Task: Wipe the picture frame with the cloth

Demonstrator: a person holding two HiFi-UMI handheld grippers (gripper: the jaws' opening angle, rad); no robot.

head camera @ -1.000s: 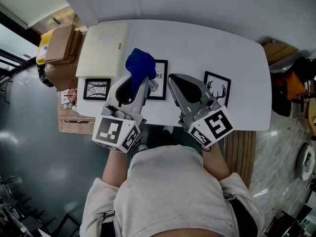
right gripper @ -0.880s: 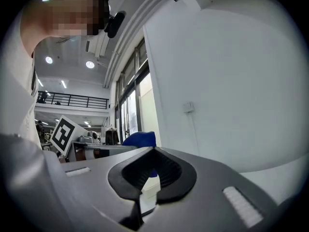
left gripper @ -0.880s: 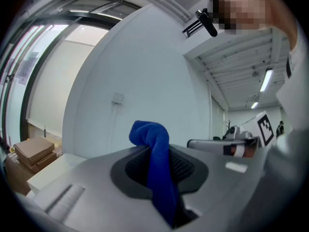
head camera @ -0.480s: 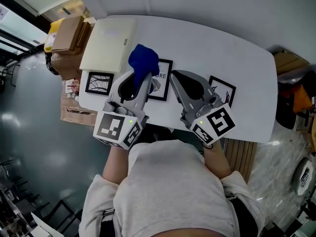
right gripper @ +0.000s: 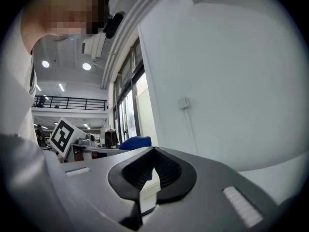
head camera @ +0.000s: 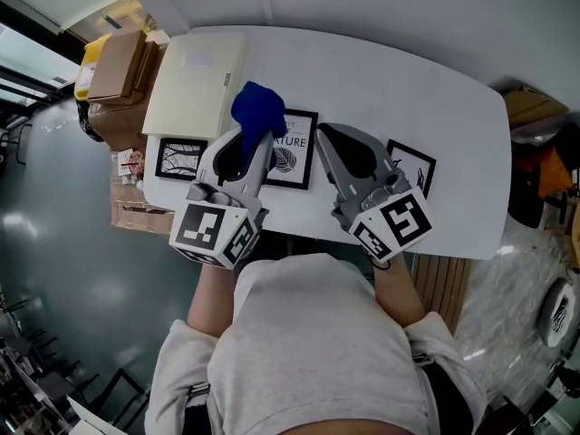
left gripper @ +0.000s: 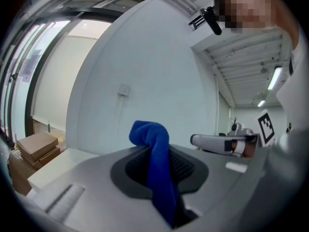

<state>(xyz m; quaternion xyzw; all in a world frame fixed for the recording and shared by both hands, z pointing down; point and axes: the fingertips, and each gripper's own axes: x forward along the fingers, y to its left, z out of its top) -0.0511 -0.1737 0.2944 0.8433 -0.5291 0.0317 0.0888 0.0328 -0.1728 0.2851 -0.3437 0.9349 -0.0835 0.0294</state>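
Observation:
Three black picture frames lie on the white table (head camera: 381,71): a left frame (head camera: 179,159), a middle frame (head camera: 292,149) and a right frame (head camera: 413,165). My left gripper (head camera: 256,134) is shut on a blue cloth (head camera: 258,107), which bunches out past its tips over the middle frame's left edge. In the left gripper view the blue cloth (left gripper: 155,163) hangs between the closed jaws. My right gripper (head camera: 323,134) is shut with nothing in it, its tip just right of the middle frame. Height above the table is not clear.
A cream flat board (head camera: 195,78) lies at the table's far left corner. Cardboard boxes (head camera: 113,71) stand on the floor left of the table. A slatted wooden piece (head camera: 444,275) sits below the near right edge. A white wall is close behind.
Both grippers stay in about the same place over the middle frame. The head camera has shifted a little, and slightly more of the middle frame shows.

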